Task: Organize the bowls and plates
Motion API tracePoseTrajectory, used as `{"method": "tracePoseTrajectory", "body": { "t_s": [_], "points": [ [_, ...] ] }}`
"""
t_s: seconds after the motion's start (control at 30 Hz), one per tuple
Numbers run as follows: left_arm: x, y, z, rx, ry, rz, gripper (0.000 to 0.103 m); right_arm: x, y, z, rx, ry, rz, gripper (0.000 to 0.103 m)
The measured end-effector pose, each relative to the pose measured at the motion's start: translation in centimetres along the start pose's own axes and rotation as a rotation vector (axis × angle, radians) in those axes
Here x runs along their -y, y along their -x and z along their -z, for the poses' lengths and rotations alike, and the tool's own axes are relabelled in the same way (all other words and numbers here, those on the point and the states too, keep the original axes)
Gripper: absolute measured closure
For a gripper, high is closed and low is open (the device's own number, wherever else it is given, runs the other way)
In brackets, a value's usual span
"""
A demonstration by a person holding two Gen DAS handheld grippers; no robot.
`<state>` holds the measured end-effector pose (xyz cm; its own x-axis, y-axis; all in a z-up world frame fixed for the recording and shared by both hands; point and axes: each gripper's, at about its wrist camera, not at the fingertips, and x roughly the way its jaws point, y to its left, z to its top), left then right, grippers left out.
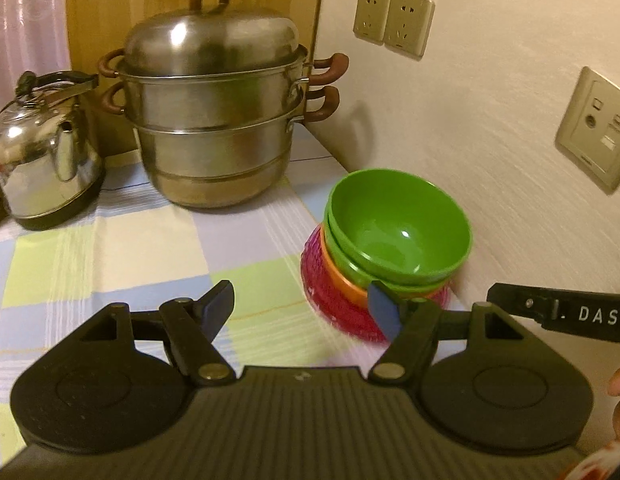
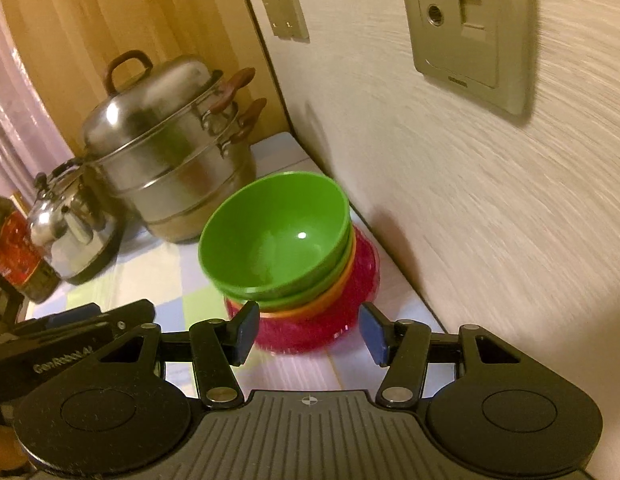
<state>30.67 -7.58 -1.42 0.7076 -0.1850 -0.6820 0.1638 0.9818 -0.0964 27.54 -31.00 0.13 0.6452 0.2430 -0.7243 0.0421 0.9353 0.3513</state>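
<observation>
Left wrist view has my left gripper (image 1: pixel 301 312) spread wide with nothing between the fingers, hanging over the checked tablecloth (image 1: pixel 121 248). Off to the right, tucked close to the wall (image 1: pixel 490 160), is the stack: two green bowls (image 1: pixel 398 228) nested, an orange bowl (image 1: pixel 342 280) under them, and a pink plate (image 1: pixel 334 308) at the bottom. Right wrist view shows my right gripper (image 2: pixel 307 334) about half spread, also empty, with the near edge of the stack showing just past the fingertips.

My guess on handling: these look like thin plastic, so light, fairly stiff, not going to shatter, but glossy and probably a bit slick. The top green bowl sits slightly tilted in the one below, so I'd say it lifts off easily. Best hold is probably the rim, one finger inside and one outside, on the near side, since the wall crowds the far right side. The pink plate looks textured and low to the cloth, so getting a finger under its edge seems trickier.

Surface is a soft-looking cloth in pale green, lilac and white squares, which might bunch up if I drag anything. Far left there's a big steel steamer pot (image 1: pixel 213 120) and a shiny kettle (image 1: pixel 45 160). A dark bottle (image 2: pixel 13 248) is at the left edge. Sockets (image 1: pixel 394 20) dot the wall.
</observation>
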Motion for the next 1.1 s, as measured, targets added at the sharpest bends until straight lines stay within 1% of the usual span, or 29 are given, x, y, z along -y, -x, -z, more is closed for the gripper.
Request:
{"method": "tracePoseTrajectory", "body": {
  "t_s": [0.07,0.27,0.57,0.8,0.87,1.1],
  "points": [
    [0.0,1.1,0.8,0.005,0.001,-0.011,0.032,-0.1,0.7,0.7,0.002,0.009,-0.002,0.048],
    [0.1,3.9,3.0,-0.006,0.016,-0.011,0.032,-0.6,2.5,2.9,-0.013,0.035,-0.010,0.048],
    [0.8,8.2,6.2,-0.007,0.050,-0.015,0.033,-1.3,6.3,6.3,-0.007,0.054,0.000,0.048],
    [1.3,11.3,9.3,0.002,0.069,-0.066,0.034,-2.0,9.2,9.4,-0.016,0.071,0.017,0.048],
    [1.3,12.2,10.0,0.002,0.076,-0.068,0.034,-2.1,9.8,10.3,-0.021,0.074,0.020,0.048],
    [1.9,14.6,11.3,0.027,0.064,-0.069,0.033,-2.4,12.1,12.2,0.013,0.090,0.034,0.048]
  ]
}}
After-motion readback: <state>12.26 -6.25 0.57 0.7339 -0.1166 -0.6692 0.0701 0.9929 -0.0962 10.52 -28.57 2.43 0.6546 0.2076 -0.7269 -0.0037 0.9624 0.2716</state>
